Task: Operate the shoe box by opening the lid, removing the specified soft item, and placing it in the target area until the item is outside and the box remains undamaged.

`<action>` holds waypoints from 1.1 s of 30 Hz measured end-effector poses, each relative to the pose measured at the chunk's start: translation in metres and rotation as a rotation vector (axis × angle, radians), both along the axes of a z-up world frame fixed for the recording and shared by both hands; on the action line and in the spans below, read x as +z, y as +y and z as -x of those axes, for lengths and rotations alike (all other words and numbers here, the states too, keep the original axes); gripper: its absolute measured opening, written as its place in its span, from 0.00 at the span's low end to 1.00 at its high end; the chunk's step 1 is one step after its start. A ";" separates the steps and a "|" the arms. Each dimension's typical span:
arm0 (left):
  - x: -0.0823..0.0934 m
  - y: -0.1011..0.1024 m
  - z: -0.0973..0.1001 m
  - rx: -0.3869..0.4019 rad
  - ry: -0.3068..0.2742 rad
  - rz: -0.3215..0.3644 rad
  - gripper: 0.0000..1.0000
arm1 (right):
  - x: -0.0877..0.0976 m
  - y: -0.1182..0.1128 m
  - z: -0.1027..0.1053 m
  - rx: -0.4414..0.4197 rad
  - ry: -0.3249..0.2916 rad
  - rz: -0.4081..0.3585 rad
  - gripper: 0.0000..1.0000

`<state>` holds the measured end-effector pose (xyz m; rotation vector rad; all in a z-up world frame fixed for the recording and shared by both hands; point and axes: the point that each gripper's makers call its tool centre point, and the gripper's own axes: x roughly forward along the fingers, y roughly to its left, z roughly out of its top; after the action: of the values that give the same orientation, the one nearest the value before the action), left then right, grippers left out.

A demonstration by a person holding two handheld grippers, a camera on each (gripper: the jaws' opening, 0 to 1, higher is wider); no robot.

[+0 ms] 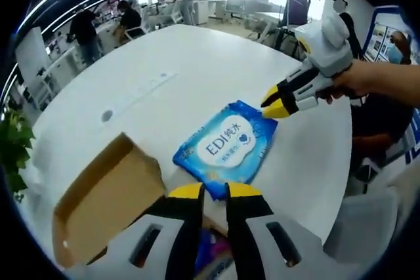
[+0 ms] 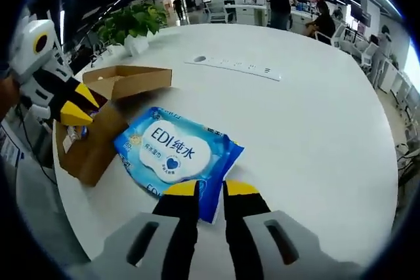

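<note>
Wipes (image 1: 226, 145) lie flat on the table (image 1: 164, 57), outside the open box (image 1: 108, 198), so you are at the placing step. Your right tool (image 1: 279, 104) has its jaws nearly closed at the pack's far corner; your left tool (image 2: 75, 111) hangs over the box, narrowly parted, empty. The right gripper view shows something inside the box.

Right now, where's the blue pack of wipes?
The blue pack of wipes lies flat on the white table, just outside the open cardboard box, between the two grippers in both gripper views.
</note>
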<state>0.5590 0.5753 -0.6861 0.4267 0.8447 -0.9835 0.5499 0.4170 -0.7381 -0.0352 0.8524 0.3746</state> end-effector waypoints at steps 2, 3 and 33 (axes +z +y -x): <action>0.004 0.003 0.002 0.001 0.001 0.008 0.13 | 0.005 0.002 0.002 0.011 -0.005 0.005 0.15; 0.005 0.004 0.003 0.000 0.001 0.010 0.13 | 0.007 0.004 0.003 0.021 -0.009 0.009 0.16; 0.006 0.083 0.010 -0.040 0.028 -0.012 0.21 | 0.069 0.083 0.010 0.278 -0.095 0.046 0.22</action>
<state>0.5488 0.6583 -0.6806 0.4430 0.8702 -1.0240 0.5396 0.4997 -0.6691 -0.2149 0.7630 0.6094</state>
